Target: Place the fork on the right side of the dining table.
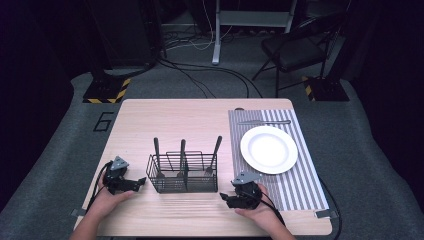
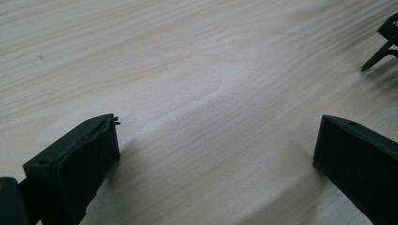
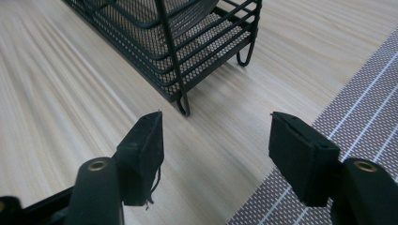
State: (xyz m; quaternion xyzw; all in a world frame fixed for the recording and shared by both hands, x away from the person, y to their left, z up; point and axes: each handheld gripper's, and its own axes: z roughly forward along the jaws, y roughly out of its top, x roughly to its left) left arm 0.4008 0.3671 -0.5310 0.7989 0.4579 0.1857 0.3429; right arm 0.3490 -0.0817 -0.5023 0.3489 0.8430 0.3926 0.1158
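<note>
Dark studio floor, cables and a folding chair are surrounding a pale rectangular wooden table (image 1: 165,117). Lying along the table's 3 o'clock side is a grey striped placemat (image 1: 300,187), apparently laid as a place setting, carrying a round white plate (image 1: 269,149) and a slim silver utensil (image 1: 264,122) at the plate's 12 o'clock. Standing near the centre is a black wire-mesh cutlery caddy (image 1: 183,175), keeping three dark-handled utensils (image 1: 183,150) upright and easy to reach.

At the caddy's 9 o'clock, the left gripper (image 1: 139,183) is resting low in a hand, jaws spread wide over bare wood with nothing between them. At the caddy's 4 o'clock, the right gripper (image 1: 223,196) is pointing toward the basket, jaws parted and gripping nothing, probably lining up for a utensil.

The right gripper view is revealing the caddy's wire feet (image 3: 184,108) and the mat's woven edge, details too small in the high view. The left gripper view is showing wood grain and the other gripper's tip far off.
</note>
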